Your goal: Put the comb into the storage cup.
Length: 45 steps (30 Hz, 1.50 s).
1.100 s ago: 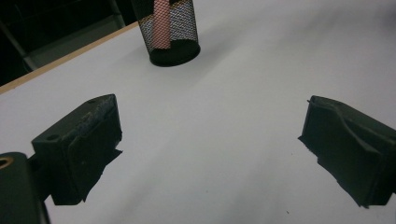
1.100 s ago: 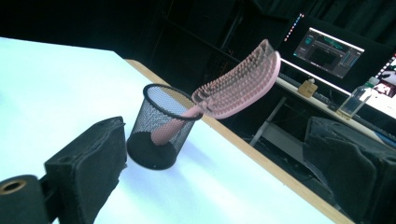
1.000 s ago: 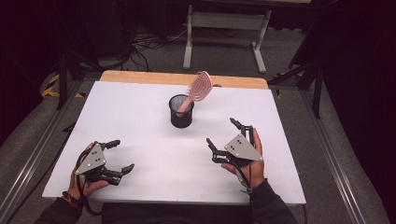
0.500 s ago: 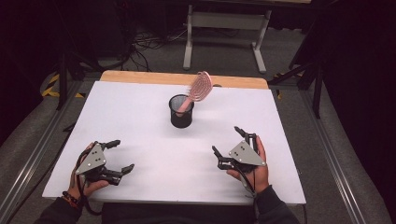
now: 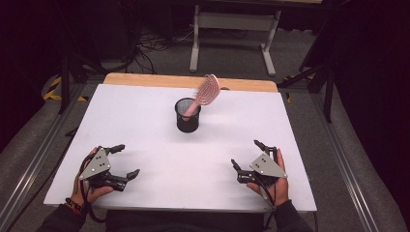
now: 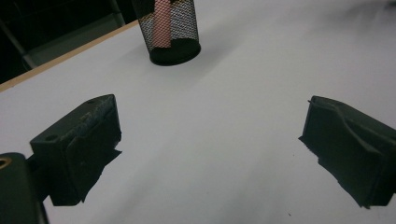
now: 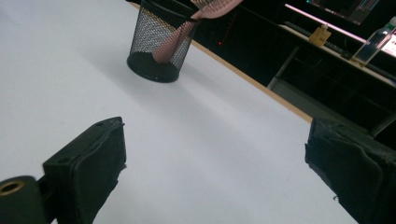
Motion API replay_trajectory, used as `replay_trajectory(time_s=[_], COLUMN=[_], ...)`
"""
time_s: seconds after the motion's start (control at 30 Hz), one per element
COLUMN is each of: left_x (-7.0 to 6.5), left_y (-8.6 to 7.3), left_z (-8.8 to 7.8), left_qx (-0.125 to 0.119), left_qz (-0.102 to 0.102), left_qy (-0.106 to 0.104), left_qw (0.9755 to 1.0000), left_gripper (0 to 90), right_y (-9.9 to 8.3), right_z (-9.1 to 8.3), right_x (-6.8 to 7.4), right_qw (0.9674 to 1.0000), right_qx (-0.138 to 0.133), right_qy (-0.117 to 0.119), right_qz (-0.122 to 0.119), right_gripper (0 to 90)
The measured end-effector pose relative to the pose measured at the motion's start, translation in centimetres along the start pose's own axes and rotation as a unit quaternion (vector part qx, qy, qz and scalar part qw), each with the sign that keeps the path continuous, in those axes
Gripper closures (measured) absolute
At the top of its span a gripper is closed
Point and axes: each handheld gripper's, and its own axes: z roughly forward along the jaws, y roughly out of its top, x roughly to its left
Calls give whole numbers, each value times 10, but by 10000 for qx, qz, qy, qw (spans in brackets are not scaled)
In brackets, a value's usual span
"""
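I see the pink hairbrush (image 5: 205, 94) standing in the black mesh cup (image 5: 188, 116), its handle half hidden behind mesh, left gripper (image 5: 124, 160) wide apart and empty, right gripper (image 5: 247, 153) wide apart too, both resting on the white table (image 5: 193, 159)

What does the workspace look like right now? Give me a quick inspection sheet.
Surface: white table top, wooden strip along the far edge.
Job's things: black mesh cup upright mid-table; pink hairbrush standing in it handle down, leaning right.
Clutter: nothing seen.
Grippers: left gripper and right gripper both open, holding nothing, near the front edge, apart from the cup.
Cables: a tangle of cables on the floor beyond the table.
Surroundings: grey floor, a white table frame behind, dark room.
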Motion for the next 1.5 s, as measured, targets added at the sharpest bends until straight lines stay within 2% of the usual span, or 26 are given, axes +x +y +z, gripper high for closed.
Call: replay_trajectory(time_s=[0.1, 0.2, 0.37, 0.43, 0.6, 0.8, 1.03, 1.17, 1.5], left_x=[0, 1, 0, 1, 0, -2, -3, -1, 0], left_y=[0, -1, -1, -2, -1, -1, -1, -2, -1], left_z=[0, 1, -1, -1, 0, 1, 1, 1, 1], left_qx=[11, 10, -3, 10, 29, 60, 57, 68, 43], left_qz=[-13, -43, -60, -65, -42, 42, 56, 32, -18], left_qy=[4, 11, 47, 57, 54, 32, 25, 18, 39], left_qw=[10000, 10000, 10000, 10000, 10000, 10000, 10000, 10000, 10000], left_gripper=[50, 48, 46, 42, 34, 33, 33, 33, 34], right_y=[-7, -13, -9, -9, -10, -7, -7, -6, -7], right_z=[-4, -8, -8, -7, -3, -7, -6, -6, -5], right_x=[-3, -6, -5, -3, -2, 1, 3, 3, 2], right_qw=[9999, 9998, 10000, 10000, 9998, 9997, 9998, 9999, 9999], right_qx=[28, 35, -52, -55, -25, -184, -132, -115, -91], right_qy=[72, 35, -6, 59, 135, -24, -14, -76, -54], right_qz=[109, 173, 72, 38, 167, 145, 125, -6, 62], right_gripper=[61, 58, 64, 64, 62, 70, 71, 81, 80])
